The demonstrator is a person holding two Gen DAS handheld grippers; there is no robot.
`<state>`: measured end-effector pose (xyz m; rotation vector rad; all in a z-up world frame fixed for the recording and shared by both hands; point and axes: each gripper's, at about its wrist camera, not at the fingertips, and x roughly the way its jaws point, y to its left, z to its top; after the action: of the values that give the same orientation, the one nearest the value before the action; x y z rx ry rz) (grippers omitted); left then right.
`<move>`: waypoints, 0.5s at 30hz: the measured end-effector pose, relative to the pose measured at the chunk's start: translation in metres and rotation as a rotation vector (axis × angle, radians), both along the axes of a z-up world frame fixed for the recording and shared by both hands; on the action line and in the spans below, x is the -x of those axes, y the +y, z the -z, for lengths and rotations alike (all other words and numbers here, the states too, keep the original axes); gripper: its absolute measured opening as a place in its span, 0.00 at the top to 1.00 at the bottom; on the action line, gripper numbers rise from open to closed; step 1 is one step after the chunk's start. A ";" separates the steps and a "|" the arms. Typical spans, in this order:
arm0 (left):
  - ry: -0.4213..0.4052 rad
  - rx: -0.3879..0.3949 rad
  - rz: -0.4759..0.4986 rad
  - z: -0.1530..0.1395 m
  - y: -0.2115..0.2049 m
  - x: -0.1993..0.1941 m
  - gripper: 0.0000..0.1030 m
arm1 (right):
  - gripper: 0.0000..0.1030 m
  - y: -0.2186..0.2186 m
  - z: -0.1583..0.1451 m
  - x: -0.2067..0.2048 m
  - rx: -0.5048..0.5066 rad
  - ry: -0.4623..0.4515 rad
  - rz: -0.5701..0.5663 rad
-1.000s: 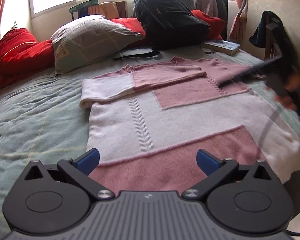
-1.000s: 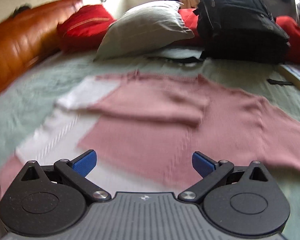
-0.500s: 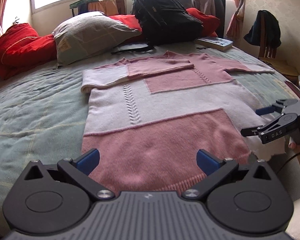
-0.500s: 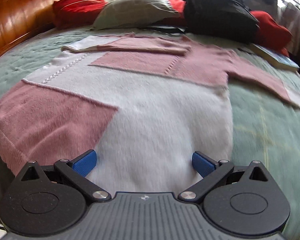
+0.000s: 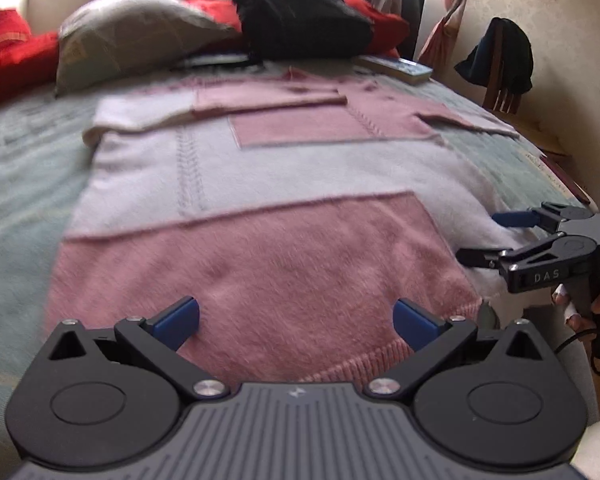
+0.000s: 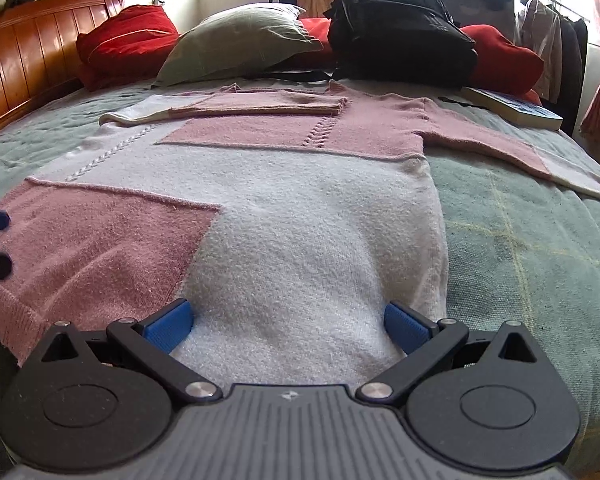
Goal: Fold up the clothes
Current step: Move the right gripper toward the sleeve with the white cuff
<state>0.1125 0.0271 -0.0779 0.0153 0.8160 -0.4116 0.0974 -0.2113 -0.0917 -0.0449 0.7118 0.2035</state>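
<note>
sweater (image 6: 300,208), pink and white, lies flat across the middle of both frames on the green bedspread (image 6: 520,240), one sleeve already folded over the chest at upper centre, the other stretched toward the right edge. laid out smooth like this, it looks ready for a bottom-up fold. bare bedspread to the left and right of it leaves open room; the pillow (image 6: 236,40), backpack (image 6: 396,28) and book (image 6: 512,108) crowd the top of the frame, well apart from the hem. left gripper (image 5: 296,320) hangs released over the pink hem at lower centre, and right gripper (image 6: 286,324) is released too, spread over the white corner, seemingly placed to pinch both ends of the hem together.
</note>
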 end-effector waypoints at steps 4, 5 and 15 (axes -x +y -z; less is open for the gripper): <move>0.012 -0.032 -0.036 0.002 0.002 0.010 0.01 | 0.00 0.000 0.002 0.004 -0.001 -0.022 -0.001; 0.017 -0.041 -0.044 0.000 0.002 0.014 0.01 | 0.00 0.000 0.002 0.005 0.001 -0.027 -0.001; -0.075 -0.084 -0.124 -0.043 0.006 0.029 0.01 | 0.00 0.020 -0.022 0.011 -0.050 -0.066 -0.086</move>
<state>0.0831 0.0328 -0.0346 0.0575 0.7557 -0.2583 0.0867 -0.1917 -0.0696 -0.0350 0.6390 0.3010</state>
